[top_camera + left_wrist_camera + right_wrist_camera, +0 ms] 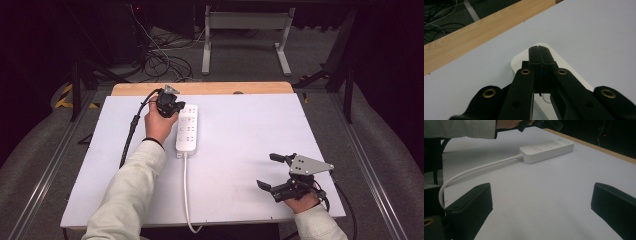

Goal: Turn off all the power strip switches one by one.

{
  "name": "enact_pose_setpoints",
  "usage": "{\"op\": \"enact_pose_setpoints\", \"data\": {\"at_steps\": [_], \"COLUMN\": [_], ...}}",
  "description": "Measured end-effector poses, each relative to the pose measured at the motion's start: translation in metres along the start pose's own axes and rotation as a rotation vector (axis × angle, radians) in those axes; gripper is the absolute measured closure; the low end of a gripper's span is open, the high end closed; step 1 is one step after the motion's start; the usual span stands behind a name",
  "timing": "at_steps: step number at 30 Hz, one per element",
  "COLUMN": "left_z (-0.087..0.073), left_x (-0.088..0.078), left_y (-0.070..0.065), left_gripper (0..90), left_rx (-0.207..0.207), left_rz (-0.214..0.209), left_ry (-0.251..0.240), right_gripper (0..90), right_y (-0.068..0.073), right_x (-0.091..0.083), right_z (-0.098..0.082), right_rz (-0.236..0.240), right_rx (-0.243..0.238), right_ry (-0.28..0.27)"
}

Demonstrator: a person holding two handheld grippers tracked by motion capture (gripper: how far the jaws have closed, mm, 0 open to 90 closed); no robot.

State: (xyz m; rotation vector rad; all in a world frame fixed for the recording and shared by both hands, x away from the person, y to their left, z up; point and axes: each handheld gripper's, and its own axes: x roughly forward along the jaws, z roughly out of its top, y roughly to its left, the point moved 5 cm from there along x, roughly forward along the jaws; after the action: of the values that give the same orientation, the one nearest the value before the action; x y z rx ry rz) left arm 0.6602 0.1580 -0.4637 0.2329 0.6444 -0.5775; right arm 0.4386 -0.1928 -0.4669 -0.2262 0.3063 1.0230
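Observation:
A white power strip (187, 129) lies on the white table, its white cable (187, 192) running toward the near edge. My left gripper (179, 106) is at the strip's far end, held by a hand in a pale sleeve. In the left gripper view its jaws are pressed together with nothing between them, the left gripper (539, 48) over the rounded end of the strip (521, 58). My right gripper (266, 171) rests near the front right of the table, open and empty. From the right gripper view the strip (547, 148) and cable (474, 171) lie well ahead, between the wide-apart jaws.
A wooden strip (200, 88) borders the table's far edge. Beyond it are a white frame's legs (245, 37) and tangled cables (160, 62) on the floor. A black cable (131, 132) trails from the left gripper along the table's left side.

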Motion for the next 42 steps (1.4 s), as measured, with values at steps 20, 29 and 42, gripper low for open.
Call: {"op": "enact_pose_setpoints", "data": {"at_steps": [20, 29, 42], "left_z": [-0.011, -0.012, -0.015], "left_x": [0.023, 0.028, 0.030], "left_y": [0.008, 0.005, 0.006], "left_gripper": [90.0, 90.0, 90.0], "left_rx": [-0.011, -0.008, -0.009], "left_rz": [0.032, 0.043, 0.041], "left_ry": [0.052, 0.059, 0.052], "right_gripper": [4.1, 4.1, 4.1], "right_y": [-0.001, -0.001, -0.001], "right_x": [0.001, 0.001, 0.001], "right_z": [-0.001, -0.002, -0.002], "right_rz": [0.013, 0.016, 0.017], "right_rx": [0.004, 0.007, 0.008], "right_ry": [0.000, 0.000, -0.003]}}
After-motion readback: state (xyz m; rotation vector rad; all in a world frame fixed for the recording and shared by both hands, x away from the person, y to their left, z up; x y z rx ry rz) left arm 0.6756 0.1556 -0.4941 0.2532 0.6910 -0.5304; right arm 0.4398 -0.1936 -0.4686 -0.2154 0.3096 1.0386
